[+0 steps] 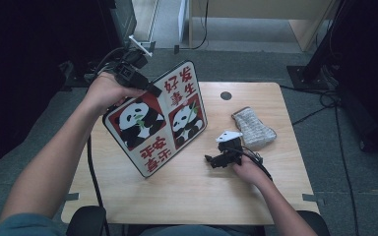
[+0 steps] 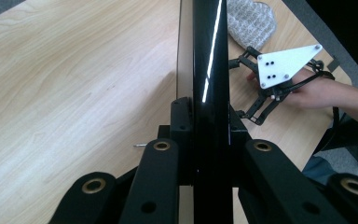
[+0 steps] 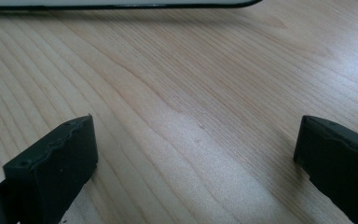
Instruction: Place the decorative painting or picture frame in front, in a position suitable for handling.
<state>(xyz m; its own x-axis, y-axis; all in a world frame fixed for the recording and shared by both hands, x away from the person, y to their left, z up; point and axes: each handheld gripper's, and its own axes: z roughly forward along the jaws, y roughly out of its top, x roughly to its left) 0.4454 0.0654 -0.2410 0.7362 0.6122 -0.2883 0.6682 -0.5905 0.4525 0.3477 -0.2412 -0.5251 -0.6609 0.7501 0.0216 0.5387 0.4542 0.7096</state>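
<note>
Left tongs (image 1: 150, 88): black linkage body, brass-coloured pivot bushings noted at the arm joints, a white three-cornered plate on top, a black cable trailing from the body. Right tongs (image 1: 208, 159): black open-frame linkage, a white three-cornered plate fixed with small dark screws, black ribbed pads (image 3: 56, 161), black cable attached. A teal sleeve (image 1: 17, 227) is worn at the left upper arm.
</note>
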